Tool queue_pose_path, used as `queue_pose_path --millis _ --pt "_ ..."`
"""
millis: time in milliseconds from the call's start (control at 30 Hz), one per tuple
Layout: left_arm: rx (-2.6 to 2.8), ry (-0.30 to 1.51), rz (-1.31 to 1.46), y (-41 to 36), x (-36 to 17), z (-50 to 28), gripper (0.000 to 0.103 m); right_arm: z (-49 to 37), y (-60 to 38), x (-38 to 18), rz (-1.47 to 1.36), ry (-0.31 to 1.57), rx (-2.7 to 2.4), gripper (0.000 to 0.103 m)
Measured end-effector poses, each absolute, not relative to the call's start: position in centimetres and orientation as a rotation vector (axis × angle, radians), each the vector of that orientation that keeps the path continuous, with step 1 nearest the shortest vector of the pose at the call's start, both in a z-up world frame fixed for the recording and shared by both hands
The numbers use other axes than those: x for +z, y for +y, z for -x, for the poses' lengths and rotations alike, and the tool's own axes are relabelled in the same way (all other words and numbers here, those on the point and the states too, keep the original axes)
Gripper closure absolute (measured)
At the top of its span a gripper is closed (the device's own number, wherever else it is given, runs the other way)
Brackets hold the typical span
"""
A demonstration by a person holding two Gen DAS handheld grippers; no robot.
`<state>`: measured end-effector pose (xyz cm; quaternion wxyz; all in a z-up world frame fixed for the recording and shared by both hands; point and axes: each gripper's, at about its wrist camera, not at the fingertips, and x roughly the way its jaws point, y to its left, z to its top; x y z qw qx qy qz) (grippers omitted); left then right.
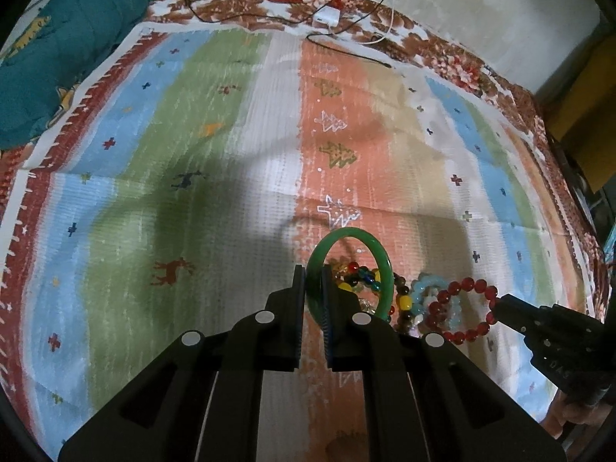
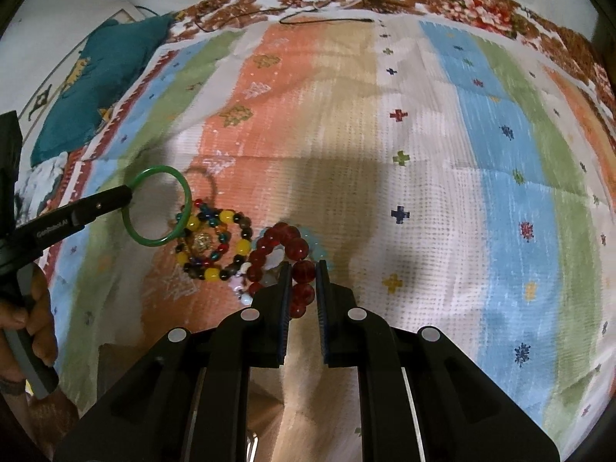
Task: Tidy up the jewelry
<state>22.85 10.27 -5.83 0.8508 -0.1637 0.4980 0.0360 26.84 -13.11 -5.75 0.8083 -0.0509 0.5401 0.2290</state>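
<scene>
Two grippers up over striped cloth. Left gripper: clamped on rim of green bangle, ring upright, clear of cloth. Between: multicoloured bead bracelets heaped on orange stripe. Right gripper: pinching red bead bracelet, loop hanging just beside heap.

Both grippers are matte black with blue-edged fingers and round silver screw heads, the left gripper bearing small white lettering, seemingly "GenRobot.AI", beside a grey handle.
</scene>
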Motion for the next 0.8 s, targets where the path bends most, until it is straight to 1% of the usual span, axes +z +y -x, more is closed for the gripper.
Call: queue_pose_path --millis 167,200,467,800 --pt "0.077 1.036 0.352 10.1 -5.1 -22.0 0.096 -25.8 -13.0 -4.6 0.106 1.130 0.508 0.091" --pt "0.077 1.032 0.354 10.1 -4.9 -21.8 0.095 -25.6 -13.0 -4.3 0.106 1.122 0.513 0.102" --pt "0.069 0.998 0.353 9.3 -3.3 -19.8 0.095 -24.1 -13.5 -2.4 0.081 1.087 0.535 0.102" --pt "0.076 1.002 0.350 9.2 -3.3 -19.4 0.095 -24.6 -14.1 -4.9 0.065 1.179 0.493 0.102"
